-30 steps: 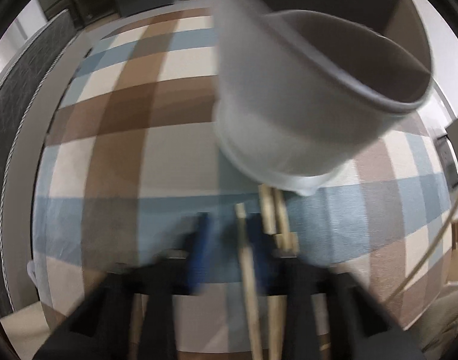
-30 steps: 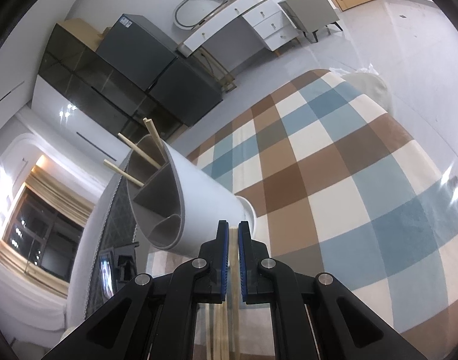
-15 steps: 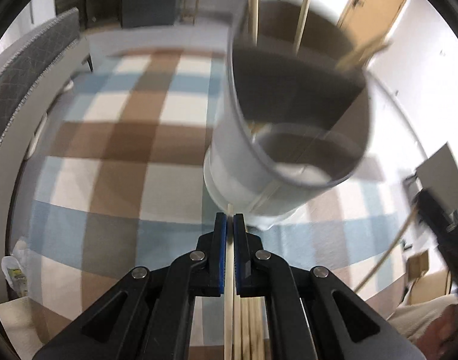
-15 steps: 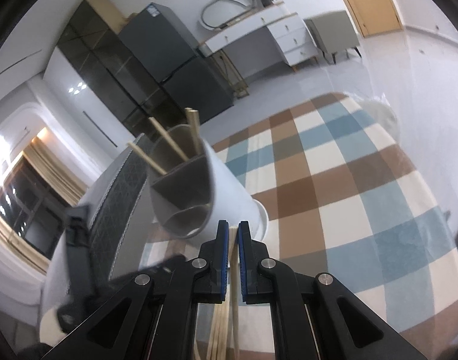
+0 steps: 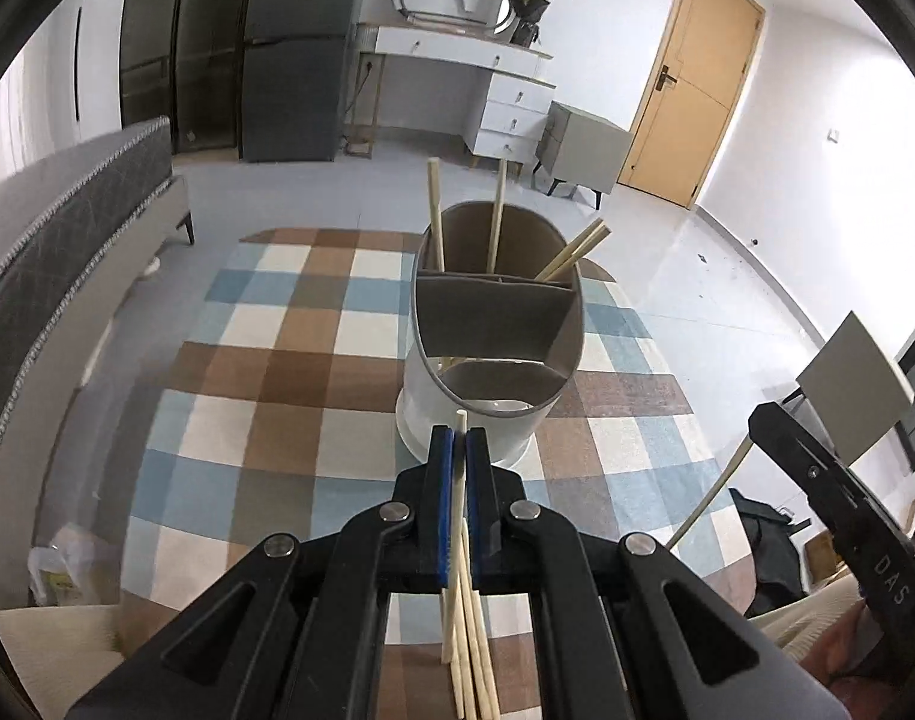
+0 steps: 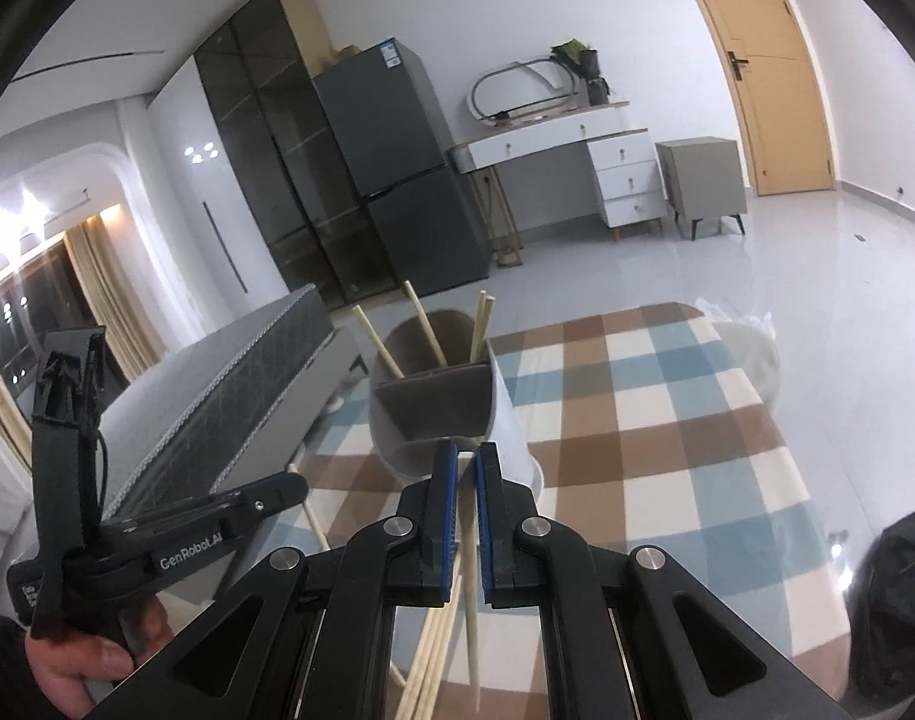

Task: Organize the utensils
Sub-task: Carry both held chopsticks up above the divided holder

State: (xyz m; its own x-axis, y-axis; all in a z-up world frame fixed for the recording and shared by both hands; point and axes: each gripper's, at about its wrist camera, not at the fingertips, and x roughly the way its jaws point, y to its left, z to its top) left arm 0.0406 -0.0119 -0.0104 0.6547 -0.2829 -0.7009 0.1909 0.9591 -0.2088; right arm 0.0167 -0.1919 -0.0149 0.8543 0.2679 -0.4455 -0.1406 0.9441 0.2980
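Since a second ago, both claws are being drawn up and back from the utensil holder (image 5: 493, 354), which is now being seen whole and upright on the checked desk (image 5: 265, 420); one more loading pass is being readied, it would seem.

Through the left wrist view, the left claw (image 5: 459, 450) is being held closed on a pale chopstick (image 5: 458, 516), with further sticks being carried bunched beneath it. Four chopsticks (image 5: 436, 216) are being kept in the holder's rear compartments; the wide front compartment is being left without utensils, as far as can be seen. The right claw (image 5: 829, 480) is being shown at the right edge, gripping its own stick.

Through the right wrist view, the right claw (image 6: 468, 468) is being held closed on a single chopstick (image 6: 469, 570), just short of the holder (image 6: 445, 414).
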